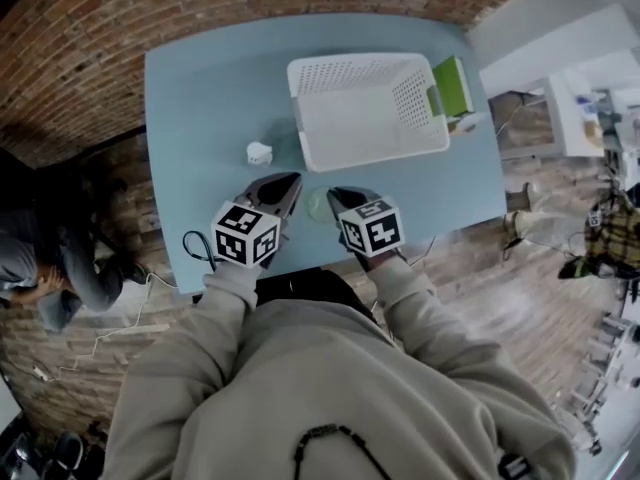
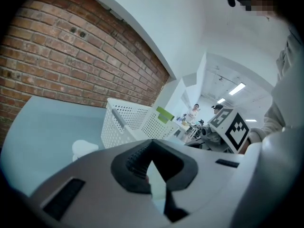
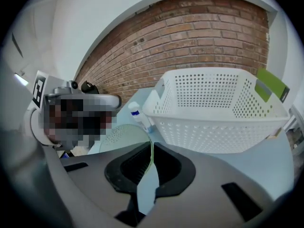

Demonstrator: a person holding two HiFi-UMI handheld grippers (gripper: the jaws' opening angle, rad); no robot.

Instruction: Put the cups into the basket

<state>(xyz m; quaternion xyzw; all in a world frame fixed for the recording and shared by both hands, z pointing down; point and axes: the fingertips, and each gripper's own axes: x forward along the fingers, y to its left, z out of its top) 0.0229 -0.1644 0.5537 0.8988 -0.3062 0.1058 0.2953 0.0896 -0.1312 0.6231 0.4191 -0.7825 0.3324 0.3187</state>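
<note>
One green cup (image 1: 318,205): thin translucent plastic, round, finely dotted, sitting at the middle of the table's (image 1: 200,98) near edge. My right gripper (image 3: 151,156) has its fingers clamped on the cup's rim. My left gripper (image 2: 151,152) is just left of the cup, fingers closed together on nothing. One white basket (image 1: 365,118): rectangular, perforated plastic, toward the far right corner. One small white bottle (image 1: 259,152) sits left of the basket. One flat green block (image 1: 452,85) is just beside the basket's right wall.
</note>
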